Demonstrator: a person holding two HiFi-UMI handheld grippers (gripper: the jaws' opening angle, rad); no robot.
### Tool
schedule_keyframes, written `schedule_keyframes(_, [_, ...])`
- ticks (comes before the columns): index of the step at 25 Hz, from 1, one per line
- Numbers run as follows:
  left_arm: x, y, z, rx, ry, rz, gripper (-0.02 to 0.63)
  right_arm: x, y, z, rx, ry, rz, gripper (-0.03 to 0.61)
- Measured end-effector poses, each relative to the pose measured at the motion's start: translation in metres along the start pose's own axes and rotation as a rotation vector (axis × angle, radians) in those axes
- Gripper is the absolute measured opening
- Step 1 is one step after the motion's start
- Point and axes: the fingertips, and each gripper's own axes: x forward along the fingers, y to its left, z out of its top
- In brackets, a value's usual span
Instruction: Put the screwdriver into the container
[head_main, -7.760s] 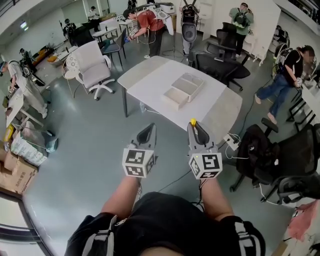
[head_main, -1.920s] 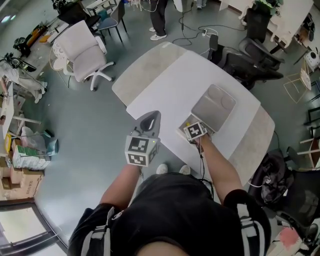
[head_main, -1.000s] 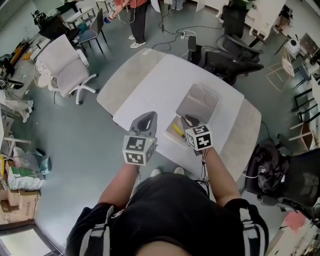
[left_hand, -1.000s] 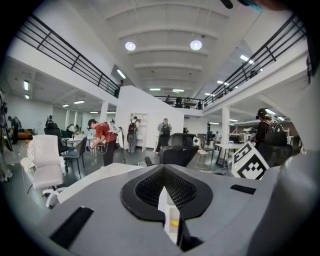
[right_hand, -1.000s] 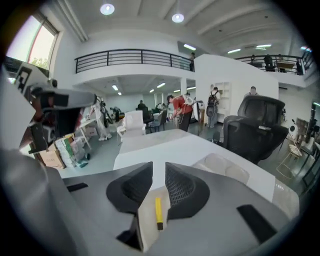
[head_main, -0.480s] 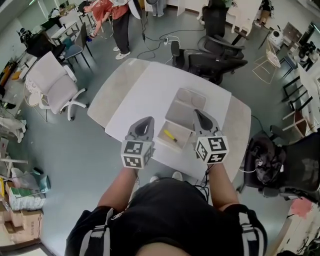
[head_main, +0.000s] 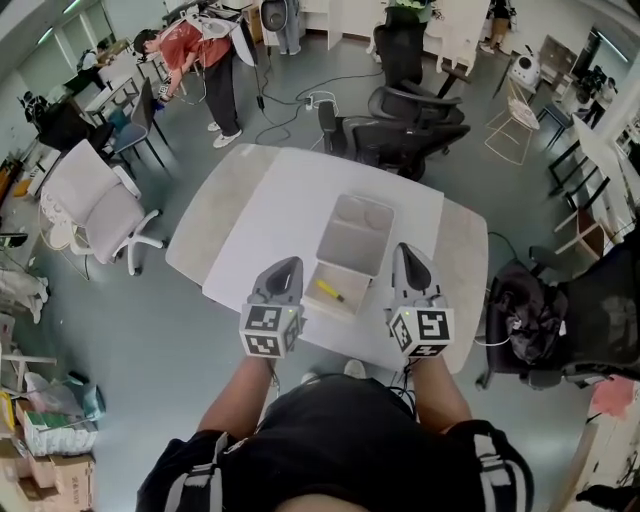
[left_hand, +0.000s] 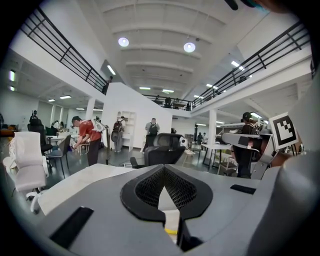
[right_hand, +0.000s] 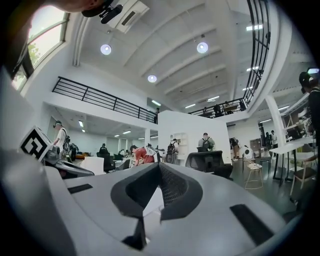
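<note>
1. Gripper state. The left gripper (head_main: 287, 270) and the right gripper (head_main: 408, 260) are held just above the near edge of the desk (head_main: 265, 215), one on each side of the container (head_main: 352, 240). The left fingers (left_hand: 149, 189) are clenched with nothing between them. The right fingers (right_hand: 172, 192) are clenched and empty as well.

2. Position of the workpiece. The yellow-handled screwdriver (head_main: 328, 291) lies at an angle in the near compartment of the container. It is free of both grippers. The placement appears complete.

3. Step in hand (judged): clear the work area. Raise both grippers straight away from the desk. Do not sweep inward, because the container rim lies between the two grippers and a knock could shift it. Do not reopen over the compartment.

4. Surroundings. The far compartment looks empty, and nothing else is seen on the desk. Black office chairs (head_main: 405, 125) stand beyond its far edge. A white chair (head_main: 95, 205) stands well off to the left. A person in a red top (head_main: 195, 60) bends over a distant table. Nothing obstructs the withdrawal.
</note>
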Motion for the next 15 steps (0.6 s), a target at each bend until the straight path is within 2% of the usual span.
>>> schedule_keyframes(15, [0.004, -0.016, 0.004, 0.002, -0.01, -0.03, 0.012, -0.006, -0.007, -0.002, -0.032, -0.001, -0.02, 0.012])
